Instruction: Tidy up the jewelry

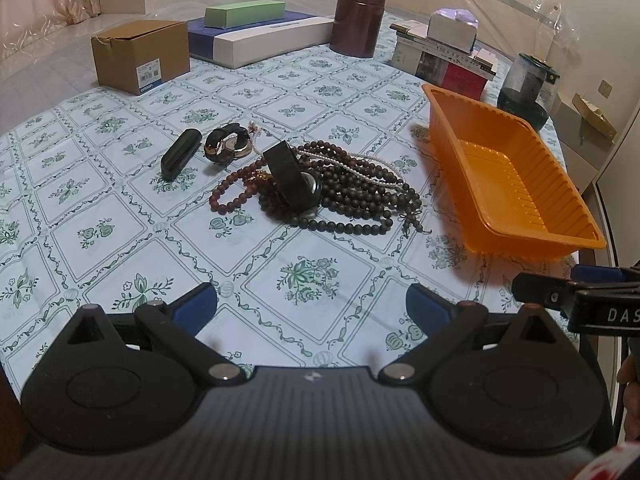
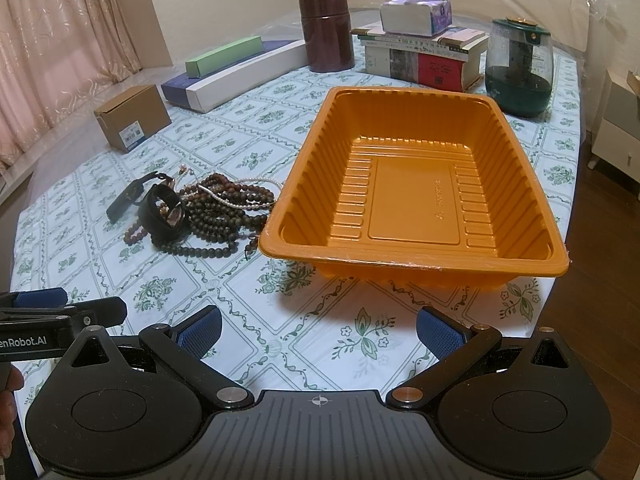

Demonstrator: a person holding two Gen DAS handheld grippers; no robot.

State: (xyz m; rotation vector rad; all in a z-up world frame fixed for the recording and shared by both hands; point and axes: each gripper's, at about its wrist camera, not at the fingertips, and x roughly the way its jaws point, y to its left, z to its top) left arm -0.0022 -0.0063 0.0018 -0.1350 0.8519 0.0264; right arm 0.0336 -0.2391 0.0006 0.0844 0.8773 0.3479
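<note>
Two grippers are held low over the near edge of the counter, both with jaws spread wide and nothing between the blue pads. The left gripper is aimed at the jewelry, which lies in one heap at mid-counter: dark bead strands tangled with a reddish bead strand and a thin pearl string, with a black-strapped watch resting on top of the heap. A second watch and a small black case lie just left of the heap, apart from it. The right gripper is aimed at the orange tray, which sits just right of the heap, almost touching the nearest beads, and holds nothing. This placement is judged deliberate: a short carry from heap to tray is allowed. No item has been sorted yet, so the task is judged to be at its start. The topmost watch is judged the easiest first pick, since the strands beneath are interlaced and could be dragged along together. Boxes, a brown canister, stacked books and a green jar are ranged along the far edge, well apart from the work area.
</note>
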